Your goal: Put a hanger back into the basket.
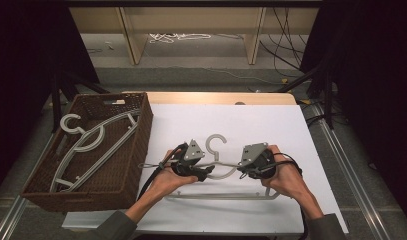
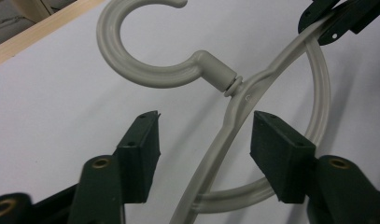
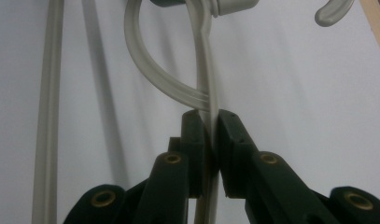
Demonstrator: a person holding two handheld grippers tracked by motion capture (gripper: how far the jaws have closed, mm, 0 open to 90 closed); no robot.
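Left tongs (image 2: 204, 135) spread wide, straddling the shoulder of the grey hanger (image 1: 218, 167) just below its neck without touching; right tongs (image 3: 210, 122) clenched on the hanger's other shoulder, near where the curved inner brace meets it. Hanger lying flat on the white table (image 1: 271, 125), hook (image 1: 216, 142) pointing away from the person, both hands low over its middle. Seen from above: a wicker basket (image 1: 141, 135) at the table's left edge, holding more grey hangers (image 1: 91, 142); up close on the right side: the plastic pinched between the pads.
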